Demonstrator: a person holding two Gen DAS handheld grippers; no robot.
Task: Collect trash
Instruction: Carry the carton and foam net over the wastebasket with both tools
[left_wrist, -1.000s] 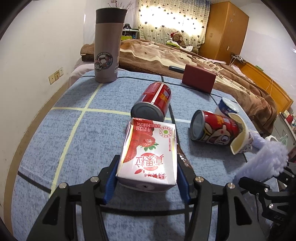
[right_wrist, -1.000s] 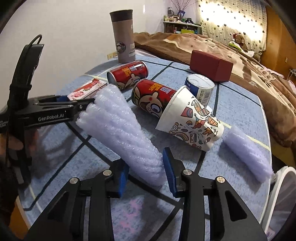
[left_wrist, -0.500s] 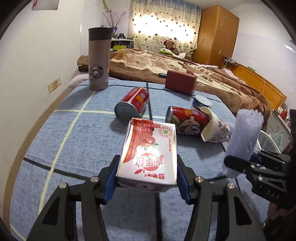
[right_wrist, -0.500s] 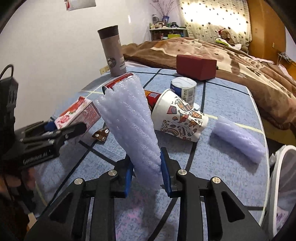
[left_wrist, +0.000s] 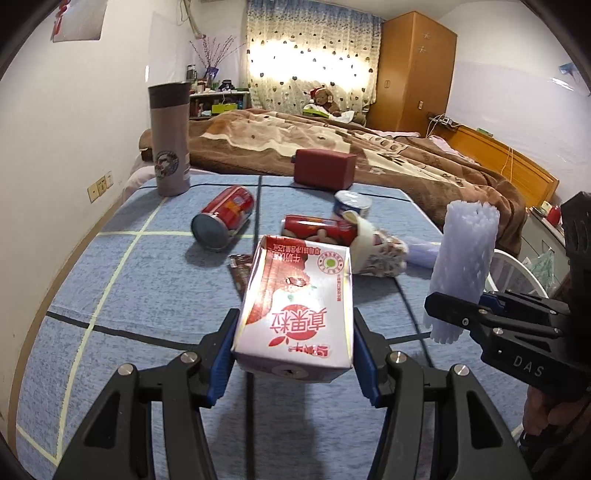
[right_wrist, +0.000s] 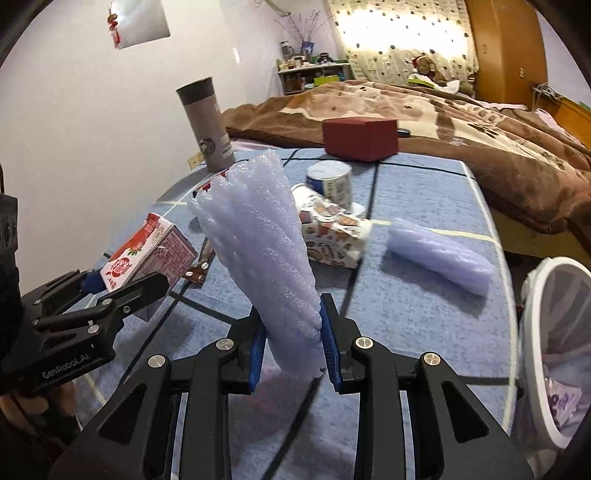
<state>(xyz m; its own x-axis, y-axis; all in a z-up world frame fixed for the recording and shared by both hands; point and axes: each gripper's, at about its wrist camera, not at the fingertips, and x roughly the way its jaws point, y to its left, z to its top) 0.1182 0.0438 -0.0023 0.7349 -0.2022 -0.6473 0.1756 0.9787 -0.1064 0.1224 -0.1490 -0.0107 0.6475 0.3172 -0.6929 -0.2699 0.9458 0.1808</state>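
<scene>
My left gripper has its 2 blue pads clamped on the sides of a red-and-white milk carton, lifted clear above the near edge of the blue-clothed table. My right gripper has just been closing and now pinches a lavender foam net sleeve, which stands upright off the cloth. Near the right edge lies 1 more foam sleeve, just beside the white-rimmed bin off that edge.
</scene>
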